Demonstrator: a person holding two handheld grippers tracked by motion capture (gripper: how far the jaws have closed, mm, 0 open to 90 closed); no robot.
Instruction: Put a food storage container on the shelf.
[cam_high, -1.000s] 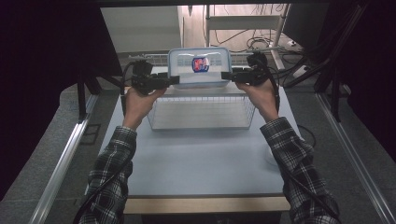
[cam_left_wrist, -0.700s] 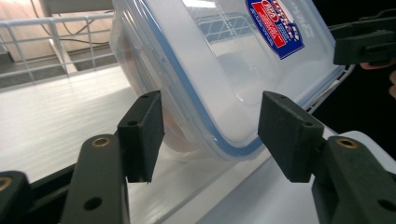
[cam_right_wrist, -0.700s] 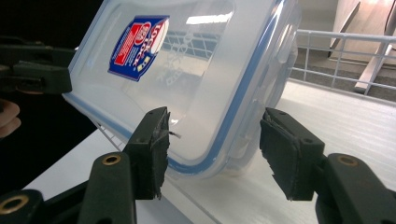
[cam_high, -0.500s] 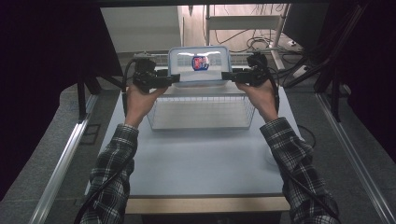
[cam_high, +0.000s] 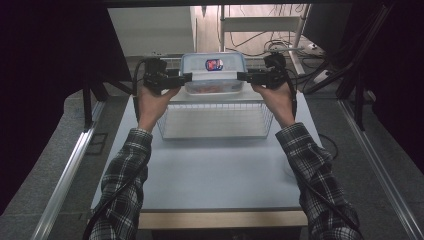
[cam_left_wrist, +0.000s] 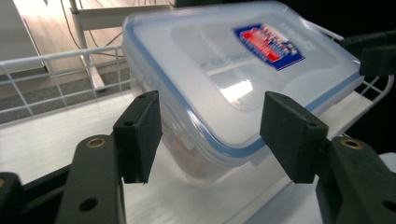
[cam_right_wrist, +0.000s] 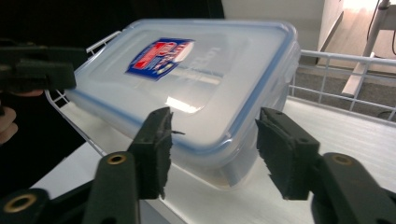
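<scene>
Left gripper (cam_left_wrist: 210, 135) | parted round box corner | right gripper (cam_right_wrist: 212, 149) | closing, same | box (cam_high: 213, 74) | clear plastic, rounded, blue-rimmed lid

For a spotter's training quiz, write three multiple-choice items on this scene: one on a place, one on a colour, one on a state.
1. Where is the plastic box?
A. By the far side of the wire basket
B. At the near edge of the table
C. On the floor

2. What colour is the strip round the rim of the lid?
A. Green
B. Blue
C. Yellow

3. What state is the lid in?
A. Lying beside the box
B. Missing
C. On the box

Answers: 1 A, as the high view shows the box past the basket's far rim; 2 B, as both gripper views show a blue line along the lid's edge; 3 C, as the lid covers the whole top of the box.
</scene>
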